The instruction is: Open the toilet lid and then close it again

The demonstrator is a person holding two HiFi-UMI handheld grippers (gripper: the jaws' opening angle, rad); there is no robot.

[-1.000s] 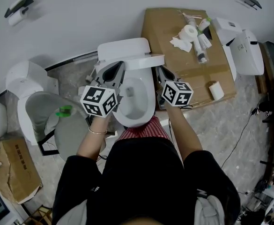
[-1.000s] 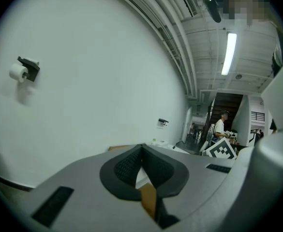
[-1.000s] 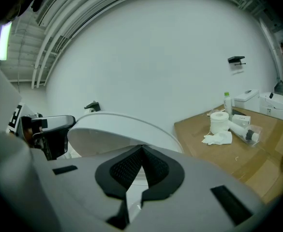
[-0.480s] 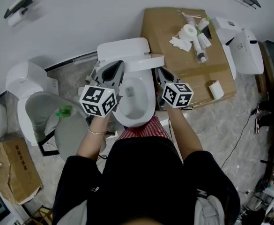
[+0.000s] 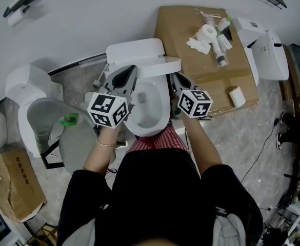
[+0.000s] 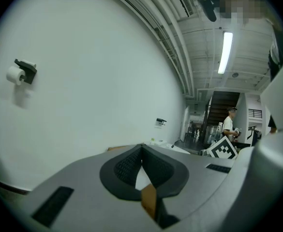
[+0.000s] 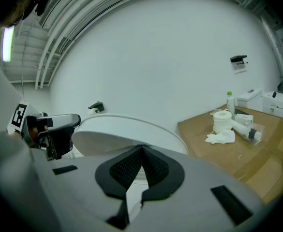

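Hardly anything has shifted over the last second: both tools sit in the same spots on either side of the bowl, and the camera has moved only slightly.

Seen from the head camera, a person in black clothing (image 5: 160,199) stands over a white toilet. The toilet lid (image 5: 137,53) is raised at the back of the bowl (image 5: 162,118), against a white wall. Its lower edge juts out to the right.

The left tool (image 5: 125,76) points toward the lid from the bowl's left side, with its marker cube (image 5: 108,110) just beside the bowl rim. In its own view, the left tool (image 6: 141,149) has its dark pads meeting at the tips, with nothing gripped between them.

The right tool (image 5: 179,80) points up along the bowl's right side, its marker cube (image 5: 194,102) close to the rim. In its own view, the right tool (image 7: 142,149) is also pinched together at the tips. The lid (image 7: 126,129) rises as a white disc straight ahead of it. Whether the tips touch the lid cannot be told.

To the right stands a brown counter (image 5: 180,29) carrying a toilet-paper roll (image 5: 207,35) and some tubes. To the left is a second toilet (image 5: 29,94), and a paper holder (image 5: 17,10) hangs on the wall.
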